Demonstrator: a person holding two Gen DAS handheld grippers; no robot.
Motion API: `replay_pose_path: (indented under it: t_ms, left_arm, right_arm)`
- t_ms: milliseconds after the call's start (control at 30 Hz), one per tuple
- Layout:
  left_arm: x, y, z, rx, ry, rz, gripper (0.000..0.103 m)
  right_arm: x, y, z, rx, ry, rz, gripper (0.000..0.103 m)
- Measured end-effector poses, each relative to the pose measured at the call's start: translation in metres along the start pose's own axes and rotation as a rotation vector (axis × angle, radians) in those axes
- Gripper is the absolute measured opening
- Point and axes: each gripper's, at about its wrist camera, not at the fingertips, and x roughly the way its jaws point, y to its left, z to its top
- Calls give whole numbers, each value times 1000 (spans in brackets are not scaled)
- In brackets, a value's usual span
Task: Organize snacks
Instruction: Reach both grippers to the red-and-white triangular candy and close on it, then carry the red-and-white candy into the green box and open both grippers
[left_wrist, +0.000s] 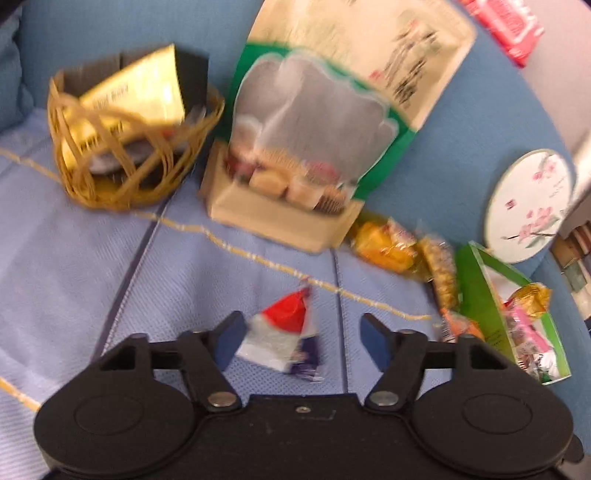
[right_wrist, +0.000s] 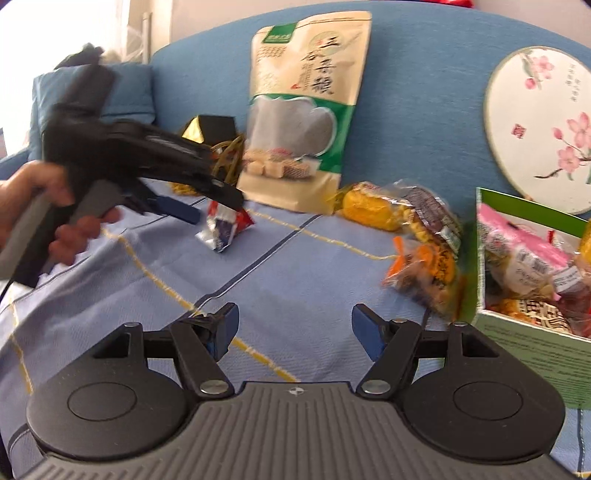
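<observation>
Nearest our left wrist camera, the left gripper (left_wrist: 301, 341) has its blue pads apart around a small red, white and purple snack packet (left_wrist: 286, 341) lying on the blue cloth (left_wrist: 110, 258), low in the frame's middle; the left pad sits just beside it, the right pad clear. Upper left we see a wicker basket (left_wrist: 122, 147) with gold packets, a tall snack pouch (left_wrist: 314, 140) beside it. Our right gripper (right_wrist: 291, 328) stands open over bare cloth. At right, a green box (right_wrist: 524, 328) holds mixed snacks, with loose yellow packets (right_wrist: 373, 206) just left of it.
</observation>
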Motion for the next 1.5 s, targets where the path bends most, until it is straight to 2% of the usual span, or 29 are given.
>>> replay_pose_path:
  t_ms: [67,200,267,333,367,533,600,733,800,833,867,900,933,1000,1133,1267,1500]
  left_arm:
    - [7,-4,-3,22,41,-37,17]
    - [7,-27,-18,51,134,-204,0]
    - [3,-41,-25,83,154,-246,4]
    - [-5,-52,-29,127,117,-234,33]
    - [-8,-55,-30,148,101,-228,53]
    - [-6,-65,-33,186,132,-241,62]
    - [0,-68,-32,189,130,-236,67]
    - [18,-70,-32,178,144,-224,67]
    - [23,-70,-33,180,159,-219,62]
    - [24,-69,-34,179,170,-221,55]
    - [26,-69,-35,181,188,-231,37]
    - [27,-70,-37,183,203,-237,24]
    - [28,-71,-40,185,212,-238,24]
    - [25,-74,-41,195,200,-233,25]
    - [11,-88,-34,201,154,-249,25]
    - [-2,-115,-18,245,96,-293,25]
    - [6,-180,-2,334,69,-391,25]
  right_arm:
    - [1,1,0,-6,4,9,103]
    - [5,0,-1,-5,20,23,103]
    - [5,0,-1,-4,24,23,103]
    - [6,-1,-1,0,28,26,103]
    - [6,-1,-1,4,29,28,103]
    - [11,-5,-2,63,58,41,103]
    - [16,-8,-2,94,71,45,100]
    - [25,-15,2,175,69,35,93]
    - [30,-16,2,211,77,47,90]
    - [33,-15,2,214,84,48,87]
    - [34,-13,3,206,83,44,86]
    - [35,-11,3,194,83,37,81]
    - [35,-10,4,185,83,29,69]
    - [35,-11,4,181,87,4,56]
    - [23,-15,10,162,51,4,55]
    - [0,-22,23,156,-53,-48,55]
    - [-39,-58,30,203,-177,-173,55]
